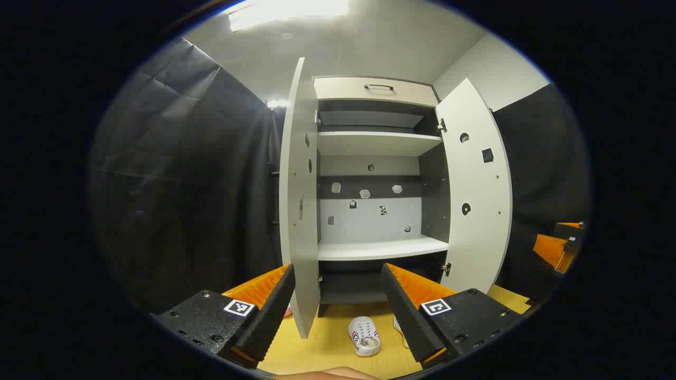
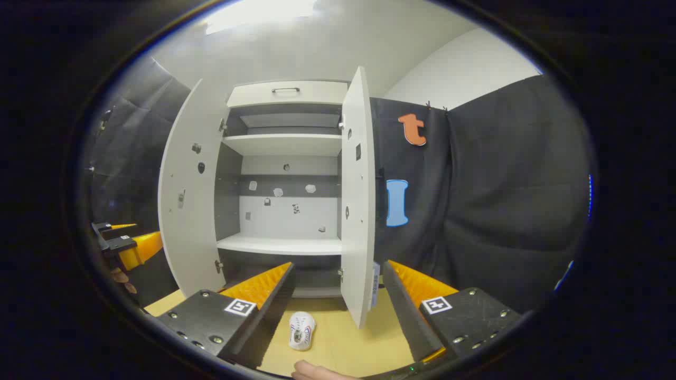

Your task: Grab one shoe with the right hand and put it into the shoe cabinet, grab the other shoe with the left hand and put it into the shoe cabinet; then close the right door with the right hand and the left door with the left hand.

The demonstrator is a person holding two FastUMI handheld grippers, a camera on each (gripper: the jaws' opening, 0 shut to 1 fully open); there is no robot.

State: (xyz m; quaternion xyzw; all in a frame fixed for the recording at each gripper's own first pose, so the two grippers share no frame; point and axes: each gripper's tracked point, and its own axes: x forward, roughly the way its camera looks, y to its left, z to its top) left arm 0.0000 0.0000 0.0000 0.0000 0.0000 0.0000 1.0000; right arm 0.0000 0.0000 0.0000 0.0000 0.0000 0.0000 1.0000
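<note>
Shoe cabinet (image 1: 377, 174): upright, both doors swung wide; left door (image 1: 299, 200) and right door (image 1: 475, 184) standing open, shelves bare.
Shoe (image 1: 364, 336): white, striped side, lying on the yellow floor (image 1: 332, 343) before the cabinet, below and between the left gripper (image 1: 338, 311) jaws, apart from both fingers. In the right gripper view, same or second shoe (image 2: 302, 330) (cannot tell which) on the floor between the right gripper (image 2: 338, 311) jaws, nearer its left finger, untouched.
Left gripper jaws: spread wide, holding nothing.
Right gripper jaws: spread wide, holding nothing.
</note>
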